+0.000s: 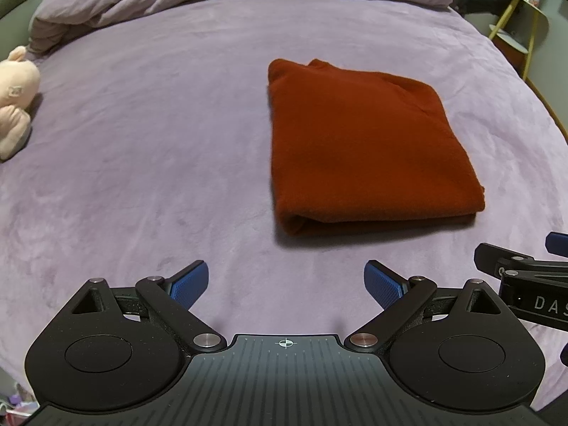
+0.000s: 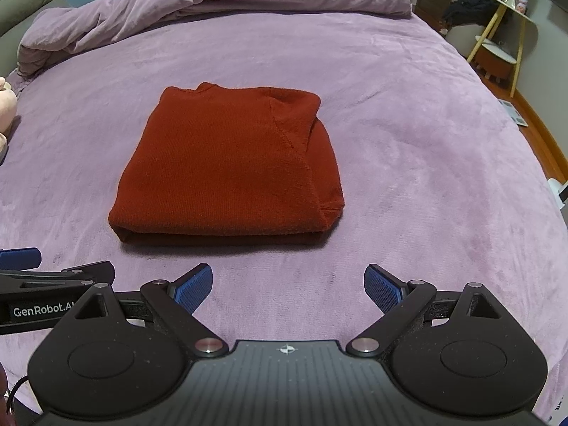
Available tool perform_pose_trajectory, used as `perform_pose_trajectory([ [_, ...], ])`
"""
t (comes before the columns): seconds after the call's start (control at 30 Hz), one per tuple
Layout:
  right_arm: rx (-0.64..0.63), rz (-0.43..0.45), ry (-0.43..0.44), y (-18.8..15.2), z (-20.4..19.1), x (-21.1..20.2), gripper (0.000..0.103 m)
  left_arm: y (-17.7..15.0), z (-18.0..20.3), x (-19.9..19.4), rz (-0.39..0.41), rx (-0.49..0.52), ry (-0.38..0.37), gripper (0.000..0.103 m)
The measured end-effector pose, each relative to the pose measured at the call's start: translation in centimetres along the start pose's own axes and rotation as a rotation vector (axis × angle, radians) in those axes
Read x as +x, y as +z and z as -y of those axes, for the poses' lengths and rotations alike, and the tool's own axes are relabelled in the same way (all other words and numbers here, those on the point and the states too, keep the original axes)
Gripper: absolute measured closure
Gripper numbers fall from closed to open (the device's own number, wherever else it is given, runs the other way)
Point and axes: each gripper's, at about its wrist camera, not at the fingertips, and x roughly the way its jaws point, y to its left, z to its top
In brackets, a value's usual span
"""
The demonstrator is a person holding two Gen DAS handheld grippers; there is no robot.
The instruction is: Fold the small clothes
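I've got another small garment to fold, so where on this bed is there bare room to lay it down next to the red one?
Widest bare patch: left of the folded red garment, running to the plush toy. A narrower strip lies right of it, toward the bed's edge. Bare cover also lies between the garment and the open left gripper and right gripper. The far side is crowded by the bunched duvet.

Bed (image 2: 408,135) covered by purple plush sheet. Folded red garment (image 2: 227,167) laid flat ahead of right gripper (image 2: 288,285). Bunched duvet (image 2: 220,0) beyond; pink plush toy (image 1: 16,99) far left.

Purple bed (image 2: 408,113), yellow-legged side table (image 2: 511,10)
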Motion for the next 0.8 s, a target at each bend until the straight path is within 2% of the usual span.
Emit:
perform_pose_trajectory([
  [0.8, 0.011, -0.002, 0.005, 0.1, 0.23, 0.36, 0.01, 0.04, 0.21, 0.23, -0.01, 0.004, -0.011, 0.005],
])
